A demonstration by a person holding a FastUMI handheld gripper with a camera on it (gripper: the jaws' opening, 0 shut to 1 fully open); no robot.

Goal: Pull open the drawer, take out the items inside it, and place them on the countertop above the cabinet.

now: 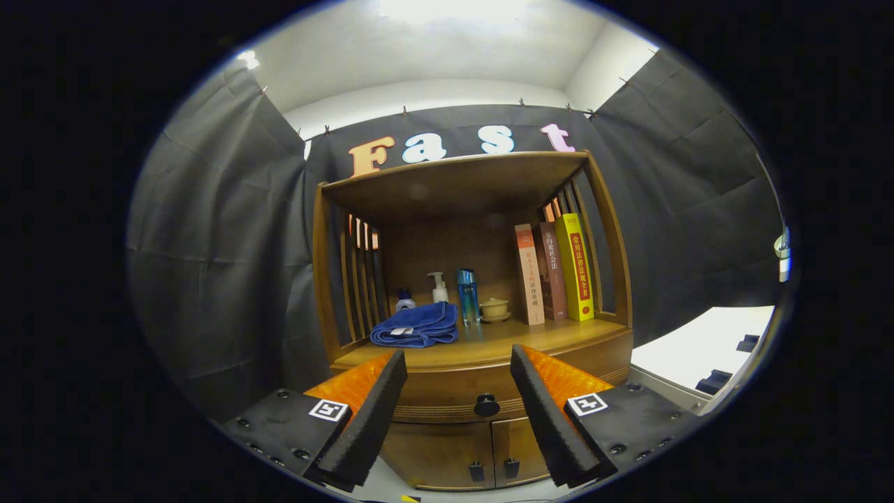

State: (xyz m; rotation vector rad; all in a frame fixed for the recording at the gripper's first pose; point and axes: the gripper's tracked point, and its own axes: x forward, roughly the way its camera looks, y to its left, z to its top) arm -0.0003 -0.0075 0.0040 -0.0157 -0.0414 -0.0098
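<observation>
Two fingers of the gripper (457, 360) stand wide apart, gripping nothing. Beyond and between them the closed drawer (457, 395) runs crosswise, knob (486, 404) facing the camera, under the countertop (482, 339).

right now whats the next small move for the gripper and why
Probably ease the gripper straight forward so its open fingers come around the round drawer knob. The drawer looks fully shut, the knob sits just ahead between the fingers, and nothing is gripped yet. The countertop above already holds a blue towel.
</observation>
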